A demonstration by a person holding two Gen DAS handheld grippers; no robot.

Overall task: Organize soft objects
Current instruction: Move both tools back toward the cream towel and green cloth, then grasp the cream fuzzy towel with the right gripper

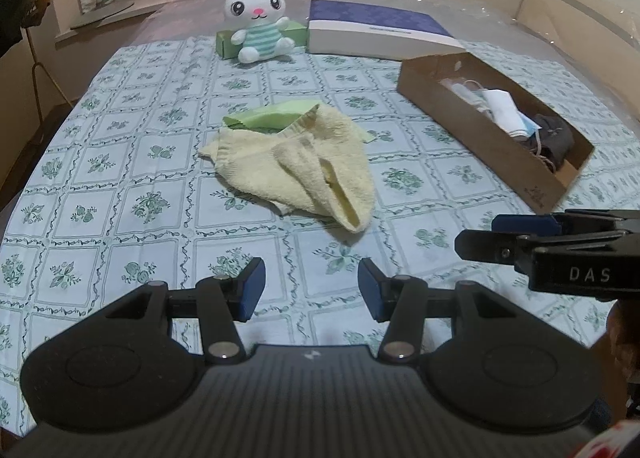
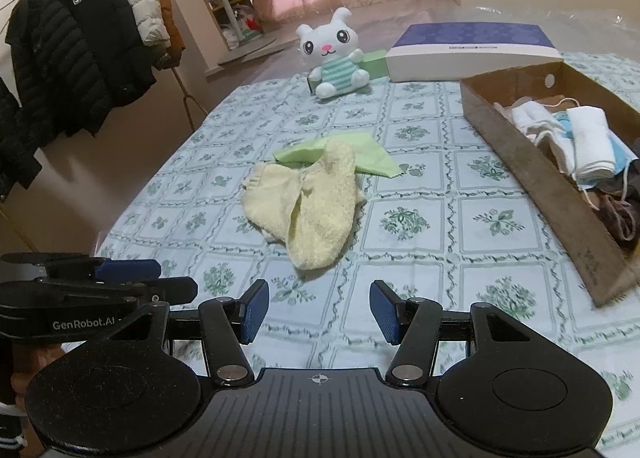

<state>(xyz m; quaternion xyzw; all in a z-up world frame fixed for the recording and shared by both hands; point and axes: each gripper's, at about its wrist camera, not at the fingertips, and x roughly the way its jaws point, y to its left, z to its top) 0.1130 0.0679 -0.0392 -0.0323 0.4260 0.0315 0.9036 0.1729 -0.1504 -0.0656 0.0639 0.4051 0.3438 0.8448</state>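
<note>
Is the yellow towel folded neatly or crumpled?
Crumpled: the yellow towel lies bunched in loose uneven folds, partly over a green cloth.

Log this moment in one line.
left gripper open, empty | right gripper open, empty | towel loose on cloth | box part-filled

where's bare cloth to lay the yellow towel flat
Bare patches: the floral tablecloth between the crumpled yellow towel and the brown cardboard tray, and between the towel and both open grippers, left gripper, right gripper. Crowded at the far edge: white plush bunny, purple-and-white box.
</note>
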